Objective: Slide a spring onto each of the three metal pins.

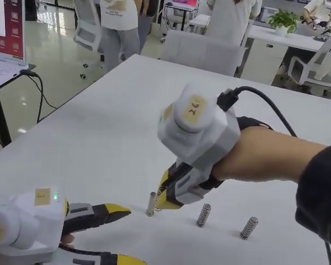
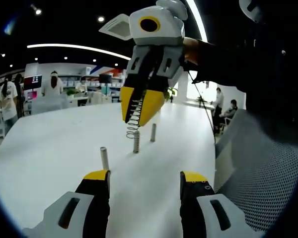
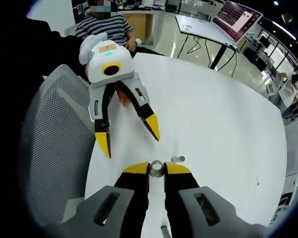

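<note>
The right gripper [image 1: 164, 200] grips one spring [image 2: 133, 120] just beside the single bare pin [image 1: 150, 203]; lowered off-centre, it could snag the tip, buckle and pop free. Two more springs [image 1: 203, 215] [image 1: 249, 227] stand on the surface [image 1: 99, 138], apparently already on pins, making three; the left gripper [image 1: 133, 234] hovers wide open, empty.

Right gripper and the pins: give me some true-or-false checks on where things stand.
1. The right gripper is shut on a spring. True.
2. The left gripper is shut as well. False: its jaws stand open with nothing between them.
3. In the head view, two other springs stand upright to the right of a pin. True.
4. The held spring is already fully down over that pin. False: the pin stands bare beside the right jaws' tips.
</note>
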`<state>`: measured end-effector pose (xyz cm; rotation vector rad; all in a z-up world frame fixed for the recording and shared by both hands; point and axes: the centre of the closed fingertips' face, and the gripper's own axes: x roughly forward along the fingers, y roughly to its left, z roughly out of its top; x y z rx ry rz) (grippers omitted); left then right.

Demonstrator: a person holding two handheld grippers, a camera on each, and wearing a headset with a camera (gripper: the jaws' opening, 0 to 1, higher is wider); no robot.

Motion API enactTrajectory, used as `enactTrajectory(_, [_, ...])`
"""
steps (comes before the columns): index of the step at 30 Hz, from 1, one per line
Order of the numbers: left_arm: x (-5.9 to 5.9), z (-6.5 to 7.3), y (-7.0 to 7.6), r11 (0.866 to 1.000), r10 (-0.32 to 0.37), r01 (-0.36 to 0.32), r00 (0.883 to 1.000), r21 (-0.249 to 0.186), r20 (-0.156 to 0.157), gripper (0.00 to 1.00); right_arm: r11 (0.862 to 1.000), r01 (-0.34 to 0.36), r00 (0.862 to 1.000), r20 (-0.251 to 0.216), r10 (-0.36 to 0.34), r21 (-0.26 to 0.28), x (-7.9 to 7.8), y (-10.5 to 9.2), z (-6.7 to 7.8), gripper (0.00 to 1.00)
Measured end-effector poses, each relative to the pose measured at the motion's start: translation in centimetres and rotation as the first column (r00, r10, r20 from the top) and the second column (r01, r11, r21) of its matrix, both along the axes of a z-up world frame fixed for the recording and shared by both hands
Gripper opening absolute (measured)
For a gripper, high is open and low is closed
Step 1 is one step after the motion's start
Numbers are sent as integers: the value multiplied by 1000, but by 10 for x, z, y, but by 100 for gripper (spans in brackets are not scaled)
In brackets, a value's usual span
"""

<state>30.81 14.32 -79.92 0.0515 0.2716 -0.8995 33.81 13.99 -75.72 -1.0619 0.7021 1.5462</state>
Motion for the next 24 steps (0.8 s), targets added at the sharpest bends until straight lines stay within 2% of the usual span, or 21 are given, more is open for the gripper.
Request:
enactTrajectory(6, [1, 0, 2, 1000, 6, -6, 1000, -4, 2, 52, 1000, 10, 1000, 13, -10, 0, 12, 4, -1, 8])
enactTrajectory(12, [2, 0, 4, 1000, 15, -15, 1000, -7, 5, 53, 1000, 24, 999, 46, -24, -1, 27, 9, -4, 8])
enactTrajectory(24, [6, 1, 12, 999, 44, -44, 999, -12, 11, 55, 1000, 30, 998, 58, -29, -8, 38, 14, -9, 8])
